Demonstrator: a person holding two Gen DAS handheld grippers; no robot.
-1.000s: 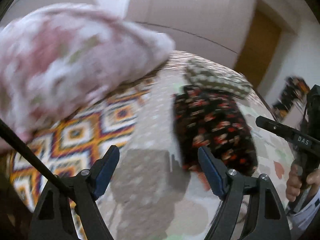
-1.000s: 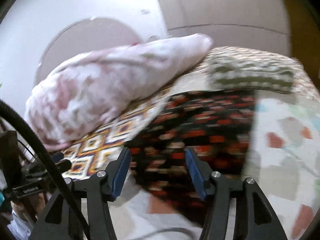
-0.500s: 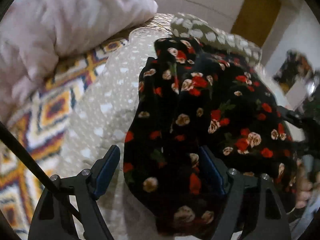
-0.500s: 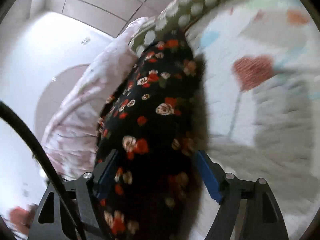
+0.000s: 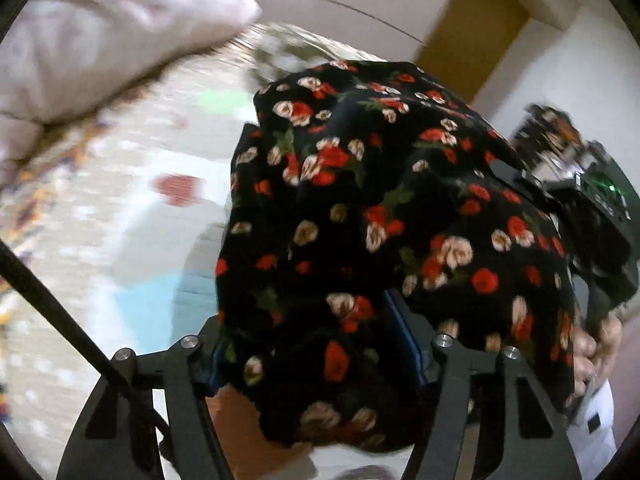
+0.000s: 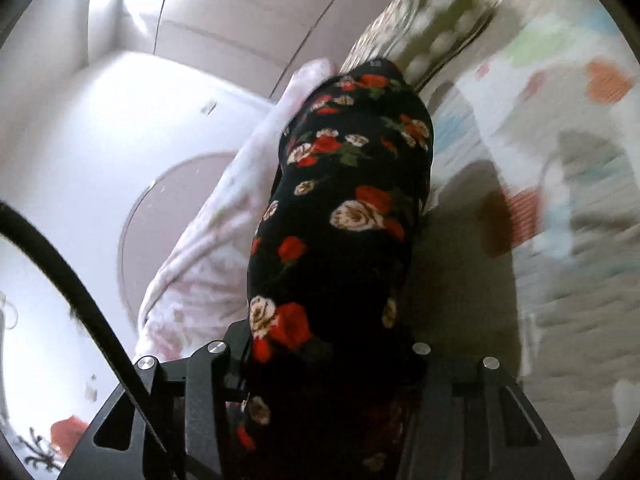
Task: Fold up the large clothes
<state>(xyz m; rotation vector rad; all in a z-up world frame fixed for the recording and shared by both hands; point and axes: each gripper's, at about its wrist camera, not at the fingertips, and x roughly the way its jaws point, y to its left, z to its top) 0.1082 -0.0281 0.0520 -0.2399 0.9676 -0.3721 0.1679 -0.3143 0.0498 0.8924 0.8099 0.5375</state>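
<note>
**A:** Black garment printed with red and cream roses [image 5: 384, 208], soft thin cloth, lies bunched on the bed's pale patchwork cover [image 5: 132, 208], and both tongs are in it. Where exactly?

**B:** The left tongs [image 5: 316, 344] straddle its near edge; a thick fold fills the gap between the blue pads. The jaws have just been closing, and they stand about half open around that bundle. I read the pads as pressing on it, though cloth covers much of them.

**A:** And the right tongs [image 6: 328, 356]?

**B:** Same story: jaws have just been closing, roughly half open, with a long roll of the flowered cloth running straight out from between them (the pads themselves are buried under the fabric). It looks gripped.

**A:** So the step is taking hold for a fold. How to do it well?

**B:** My judgement: both holds look too fat. Pinch one or two layers at an edge or corner, not a wad, or the fold will come out lumpy. Then lift both ends level, keep the cloth taut between the tongs, and lay it flat before creasing.

**A:** Anything nearby to mind?

**B:** The big pink-and-white quilt [image 5: 100, 40] heaped at the garment's far left; keep the cloth off it.
</note>
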